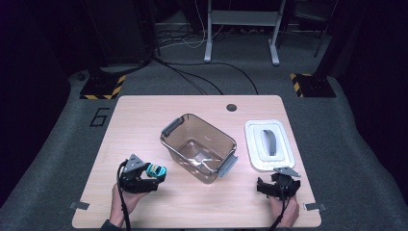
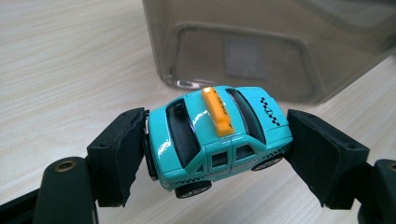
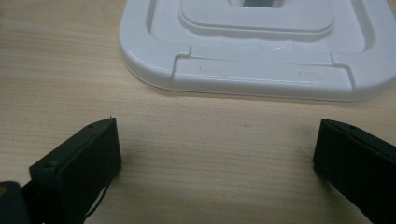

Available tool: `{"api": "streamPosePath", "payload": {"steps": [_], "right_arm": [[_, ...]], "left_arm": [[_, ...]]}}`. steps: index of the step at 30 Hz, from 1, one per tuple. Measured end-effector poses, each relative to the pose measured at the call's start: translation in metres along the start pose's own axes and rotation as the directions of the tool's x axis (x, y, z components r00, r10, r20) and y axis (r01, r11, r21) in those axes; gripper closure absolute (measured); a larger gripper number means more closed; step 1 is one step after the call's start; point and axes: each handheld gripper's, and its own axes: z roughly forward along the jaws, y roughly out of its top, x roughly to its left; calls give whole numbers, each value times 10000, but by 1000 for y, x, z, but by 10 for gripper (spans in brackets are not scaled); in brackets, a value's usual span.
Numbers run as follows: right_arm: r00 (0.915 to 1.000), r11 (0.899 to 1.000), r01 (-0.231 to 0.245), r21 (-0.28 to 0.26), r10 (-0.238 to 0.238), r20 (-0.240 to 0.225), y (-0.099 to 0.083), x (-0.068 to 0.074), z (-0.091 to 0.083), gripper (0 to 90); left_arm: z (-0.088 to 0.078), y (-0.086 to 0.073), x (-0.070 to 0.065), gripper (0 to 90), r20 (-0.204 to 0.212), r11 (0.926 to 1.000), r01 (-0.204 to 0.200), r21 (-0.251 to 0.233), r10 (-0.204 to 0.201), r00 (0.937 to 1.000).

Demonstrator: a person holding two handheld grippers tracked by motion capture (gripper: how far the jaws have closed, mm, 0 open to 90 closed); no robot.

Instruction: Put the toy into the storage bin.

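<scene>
A teal toy taxi (image 2: 219, 135) with an orange roof sign is clamped nose to tail between the black jaws of my left gripper (image 2: 217, 144). From the high view that left gripper (image 1: 153, 174) sits at the table's front left, the toy taxi (image 1: 156, 170) just left of a clear plastic bin (image 1: 198, 147). The bin's wall (image 2: 261, 46) rises right behind the car. My right gripper (image 1: 270, 186) rests at the front right, and in its own view the right gripper (image 3: 217, 154) stands open over bare wood, just short of the white lid (image 3: 261, 51).
The white lid (image 1: 268, 144) with a grey handle lies flat to the right of the bin. A round cable hole (image 1: 231, 107) marks the table's far edge. Beyond the wooden table (image 1: 134, 120) are floor cables and stand legs.
</scene>
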Motion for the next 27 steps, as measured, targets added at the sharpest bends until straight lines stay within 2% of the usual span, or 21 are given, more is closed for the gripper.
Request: {"api": "streamPosePath", "payload": {"steps": [2, 5, 27], "right_arm": [[10000, 10000, 6, 0, -6, 0, 0, 0, 0, 2], [10000, 10000, 18, -9, -18, -6, 0, 0, 0, 1], [10000, 10000, 21, -2, -21, -11, 0, 0, 0, 1]], "left_arm": [[-2, 5, 1, 226, -85, 9999, -168, 29, 169, 9998], [-6, 12, 2, 226, -62, 9999, -151, -64, 151, 9999], [-22, 69, 4, 226, 100, 9949, -940, -354, 944, 9955]]}}
